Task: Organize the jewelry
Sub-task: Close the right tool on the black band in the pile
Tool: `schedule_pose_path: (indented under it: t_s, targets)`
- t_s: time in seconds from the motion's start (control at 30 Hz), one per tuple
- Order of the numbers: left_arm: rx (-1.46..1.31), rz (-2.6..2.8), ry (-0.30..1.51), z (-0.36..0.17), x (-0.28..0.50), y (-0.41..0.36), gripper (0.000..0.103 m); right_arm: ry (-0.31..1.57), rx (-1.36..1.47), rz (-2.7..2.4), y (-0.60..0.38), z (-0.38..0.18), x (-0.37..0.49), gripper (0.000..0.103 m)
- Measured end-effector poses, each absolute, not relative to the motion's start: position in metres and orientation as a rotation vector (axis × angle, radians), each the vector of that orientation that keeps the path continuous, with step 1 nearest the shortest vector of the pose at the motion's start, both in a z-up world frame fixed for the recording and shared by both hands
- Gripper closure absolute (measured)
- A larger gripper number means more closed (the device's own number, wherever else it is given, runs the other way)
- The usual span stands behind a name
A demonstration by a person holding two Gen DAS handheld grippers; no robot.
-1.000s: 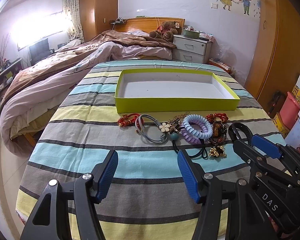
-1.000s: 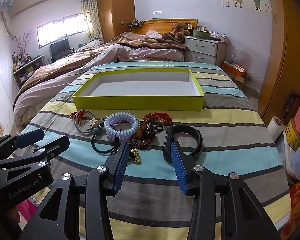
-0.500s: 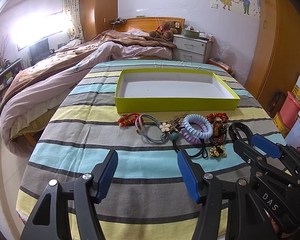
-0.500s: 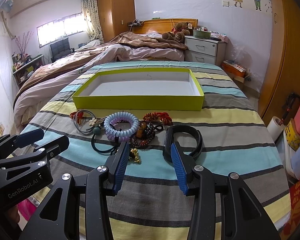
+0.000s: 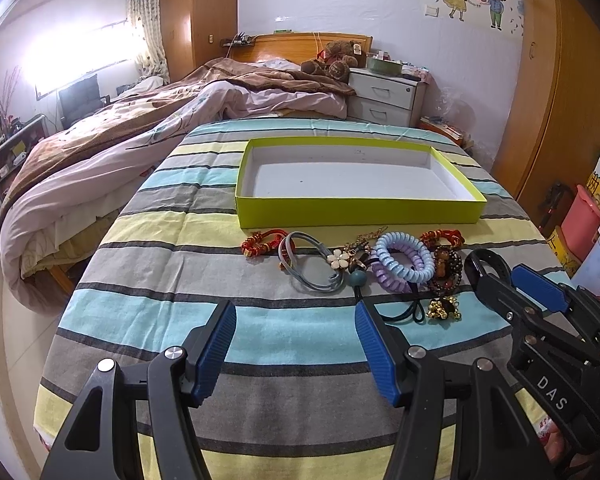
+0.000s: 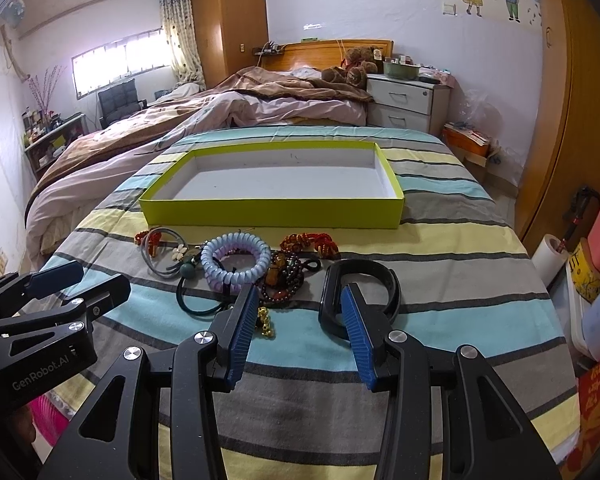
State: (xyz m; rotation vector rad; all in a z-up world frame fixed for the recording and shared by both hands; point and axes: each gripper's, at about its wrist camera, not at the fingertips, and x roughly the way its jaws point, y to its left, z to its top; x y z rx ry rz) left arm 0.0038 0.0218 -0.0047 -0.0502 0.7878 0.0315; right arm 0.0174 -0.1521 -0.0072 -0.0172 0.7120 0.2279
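Note:
A yellow-green tray (image 5: 356,210) (image 6: 268,212) with a bare white floor sits on the striped table. In front of it lies a row of jewelry: a red bead bracelet (image 5: 260,242), grey hair ties (image 5: 308,268), blue and purple coil bands (image 5: 404,260) (image 6: 236,258), dark bead bracelets (image 6: 284,276), another red bracelet (image 6: 310,242), gold bells (image 5: 444,308) and a black band (image 6: 364,284). My left gripper (image 5: 296,350) is open and empty, short of the hair ties. My right gripper (image 6: 300,324) is open and empty, just short of the black band.
The striped cloth (image 5: 180,264) ends at the table's left and right edges. A bed with rumpled covers (image 5: 140,140) lies to the left, a white nightstand (image 5: 384,96) behind, a wooden wardrobe (image 5: 560,120) and boxes on the right.

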Motion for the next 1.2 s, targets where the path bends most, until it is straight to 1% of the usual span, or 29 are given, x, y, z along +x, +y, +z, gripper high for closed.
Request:
schedule_pose_path:
  t_s: [0.2, 0.37, 0.73, 0.77, 0.8, 0.83, 0.87, 0.97, 1.07, 1.2]
  targets:
    - [-0.116, -0.027, 0.803, -0.006, 0.013, 0.044, 0.042, 0.703, 0.046, 0.187, -0.181, -0.004, 0.025, 0.059]
    - [-0.169, -0.044, 0.825, -0.011, 0.022, 0.060, 0.042, 0.775, 0.069, 0.136, -0.204, -0.014, 0.046, 0.058]
    - [-0.219, -0.049, 0.886, -0.024, 0.034, 0.075, 0.042, 0.880, 0.052, 0.160, -0.203, -0.028, 0.074, 0.059]
    - [-0.219, -0.048, 0.886, -0.024, 0.035, 0.076, 0.042, 0.884, 0.050, 0.166, -0.202, -0.028, 0.074, 0.062]
    - [-0.220, -0.050, 0.886, -0.024, 0.035, 0.077, 0.042, 0.893, 0.043, 0.179, -0.200, -0.030, 0.075, 0.074]
    - [-0.223, -0.050, 0.888, -0.024, 0.036, 0.079, 0.042, 0.902, 0.037, 0.182, -0.198, -0.031, 0.076, 0.081]
    - [-0.226, -0.050, 0.889, -0.024, 0.036, 0.080, 0.042, 0.910, 0.032, 0.177, -0.198, -0.032, 0.077, 0.085]
    - [-0.231, -0.052, 0.893, -0.023, 0.037, 0.083, 0.042, 0.912, 0.027, 0.178, -0.197, -0.033, 0.079, 0.086]
    - [-0.229, -0.046, 0.900, -0.024, 0.039, 0.086, 0.042, 0.900, 0.025, 0.171, -0.200, -0.033, 0.079, 0.094]
    - [-0.251, -0.064, 0.912, -0.024, 0.044, 0.090, 0.042, 0.875, 0.054, 0.167, -0.207, -0.028, 0.078, 0.094]
